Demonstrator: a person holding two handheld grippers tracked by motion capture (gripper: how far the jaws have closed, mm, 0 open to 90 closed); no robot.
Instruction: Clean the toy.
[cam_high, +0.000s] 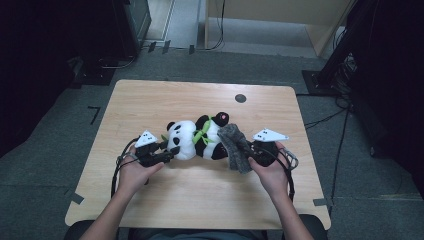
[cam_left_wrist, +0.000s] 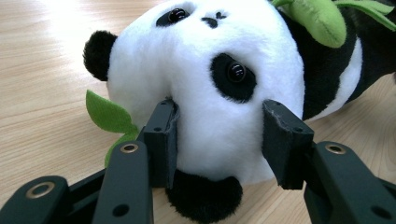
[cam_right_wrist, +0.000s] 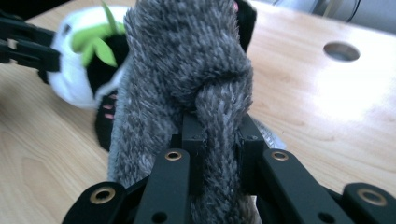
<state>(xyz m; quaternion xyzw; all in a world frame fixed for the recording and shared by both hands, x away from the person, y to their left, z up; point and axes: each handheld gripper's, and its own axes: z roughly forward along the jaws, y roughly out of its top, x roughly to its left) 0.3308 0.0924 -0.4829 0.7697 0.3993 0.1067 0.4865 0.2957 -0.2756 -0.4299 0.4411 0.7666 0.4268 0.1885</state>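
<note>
- Plush panda (cam_high: 196, 140) lies on its side near the middle of the wooden table (cam_high: 150, 100), head toward 9 o'clock, feet toward 3 o'clock.
- Green leaf collar (cam_high: 201, 134) sits around its neck.
- Left gripper (cam_high: 167, 156) at the panda's 9 o'clock: jaws part open, pads pressed on both sides of the white head (cam_left_wrist: 210, 84).
- Grey fuzzy cloth (cam_high: 236, 146) drapes over the panda's feet end, at its 3 o'clock.
- Right gripper (cam_high: 252, 157) at the cloth's 4 o'clock: jaws pinched tight on a fold of the cloth (cam_right_wrist: 219, 140).
- Round hole (cam_high: 240, 98) in the tabletop, at 1 o'clock from the panda, well apart.
</note>
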